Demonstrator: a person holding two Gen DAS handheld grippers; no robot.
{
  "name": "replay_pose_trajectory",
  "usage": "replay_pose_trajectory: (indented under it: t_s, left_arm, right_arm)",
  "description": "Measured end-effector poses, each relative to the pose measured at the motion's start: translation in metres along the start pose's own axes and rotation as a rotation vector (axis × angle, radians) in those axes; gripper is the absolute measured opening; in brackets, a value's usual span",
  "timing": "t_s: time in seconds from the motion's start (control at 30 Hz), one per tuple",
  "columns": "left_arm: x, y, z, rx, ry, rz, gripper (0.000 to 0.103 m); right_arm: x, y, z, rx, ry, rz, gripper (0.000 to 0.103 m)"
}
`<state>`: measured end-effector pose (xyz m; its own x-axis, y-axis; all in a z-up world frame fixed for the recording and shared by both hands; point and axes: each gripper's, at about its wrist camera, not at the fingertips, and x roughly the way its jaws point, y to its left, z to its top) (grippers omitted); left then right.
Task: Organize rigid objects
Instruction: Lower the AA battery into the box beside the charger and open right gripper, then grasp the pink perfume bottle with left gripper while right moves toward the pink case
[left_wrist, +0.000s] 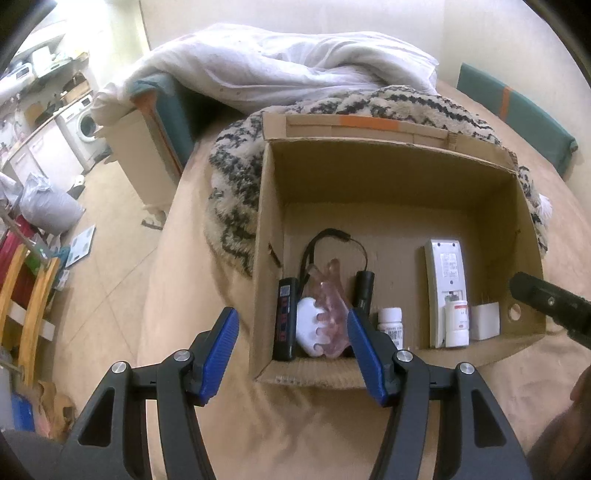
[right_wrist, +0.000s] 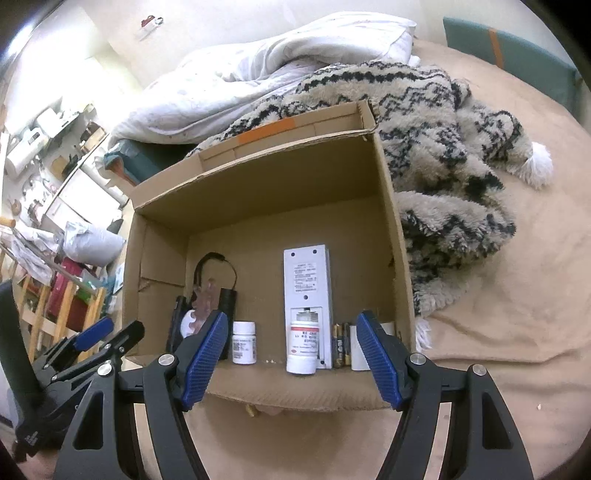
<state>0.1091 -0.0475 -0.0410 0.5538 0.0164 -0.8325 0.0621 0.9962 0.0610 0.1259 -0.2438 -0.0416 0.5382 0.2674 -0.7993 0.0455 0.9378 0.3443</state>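
On the bed (right_wrist: 498, 387), an open box (right_wrist: 258, 177) holds the sorted things along its near wall: a black device (left_wrist: 286, 317), a white and pink clip (left_wrist: 325, 325), a small torch (left_wrist: 364, 291), a pill bottle (right_wrist: 243, 341), a remote (right_wrist: 306, 284) with a second bottle (right_wrist: 303, 347) lying on its lower end, batteries (right_wrist: 341, 345) and a white block (left_wrist: 485, 320) in the corner. The left claw (left_wrist: 291, 354) hangs released and empty above the box's near left corner; the right claw (right_wrist: 291, 356) is likewise released, wider, empty, over the near wall in front of the second bottle.

The risk, as I judge it, lies in the soft bed: a claw pressing the near wall could tip the box and slide the row together. The second bottle looks loosely perched and may roll off the remote. The two claws are near each other, so a reach across could make them collide.
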Motion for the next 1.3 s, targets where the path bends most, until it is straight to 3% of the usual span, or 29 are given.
replay_pose_trajectory:
  t_s: [0.53, 0.87, 1.1, 1.3]
  left_arm:
    - [-0.003, 0.010, -0.027, -0.058, 0.086, 0.016, 0.058]
    - [0.005, 0.017, -0.047, -0.118, 0.160, 0.014, 0.058]
    - [0.018, -0.011, -0.055, -0.047, 0.210, -0.053, 0.058]
    - [0.048, -0.032, -0.048, -0.086, 0.261, -0.127, 0.058]
  right_arm:
    - [-0.010, 0.012, -0.038, -0.006, 0.057, 0.002, 0.076]
    - [0.010, -0.016, -0.065, 0.161, 0.205, -0.024, 0.076]
    - [0.019, -0.043, -0.070, 0.313, 0.247, 0.006, 0.076]
    - [0.020, -0.049, -0.066, 0.351, 0.241, 0.031, 0.076]
